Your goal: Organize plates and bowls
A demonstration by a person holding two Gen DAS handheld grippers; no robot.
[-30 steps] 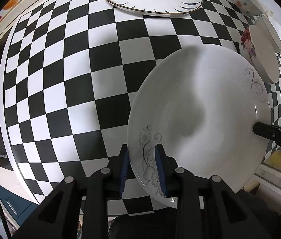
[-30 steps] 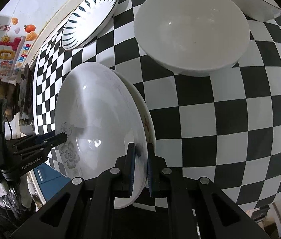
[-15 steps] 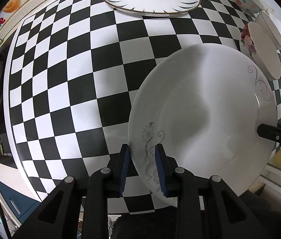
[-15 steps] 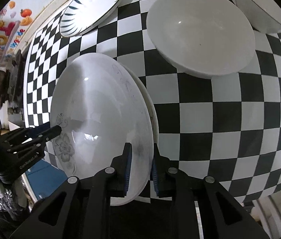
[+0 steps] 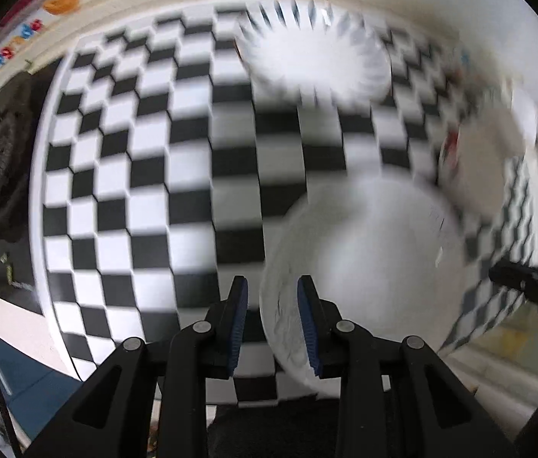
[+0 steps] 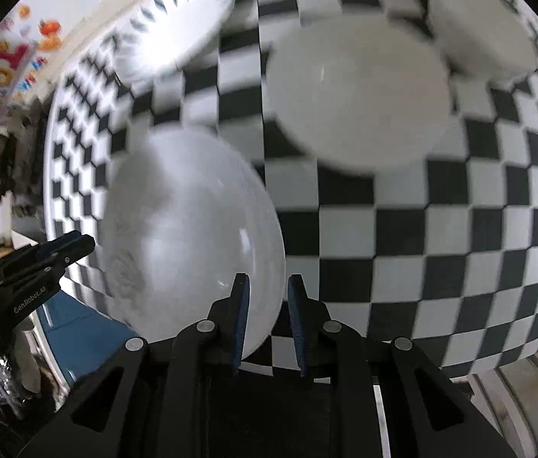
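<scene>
I have a gripper on each side of the white plate [image 5: 368, 267], which lies near the front edge of the checkered worktop [image 5: 135, 191], because it is wide and shallow and two holds on opposite rims keep it level. My left gripper [image 5: 272, 320] points straight down with the near rim between its blue pads, but its jaws are opening and there is a gap on the outer side, so it is not pressing. My right gripper [image 6: 265, 316] is opening too; the plate's edge [image 6: 192, 229] sits at its left pad and nothing is clamped. I judge the plate is set down where I want it and both holds are letting go. The striped plate [image 5: 314, 57] sits at the far edge, and two white bowls [image 6: 360, 95] lie toward the right side, well apart from my plate.
</scene>
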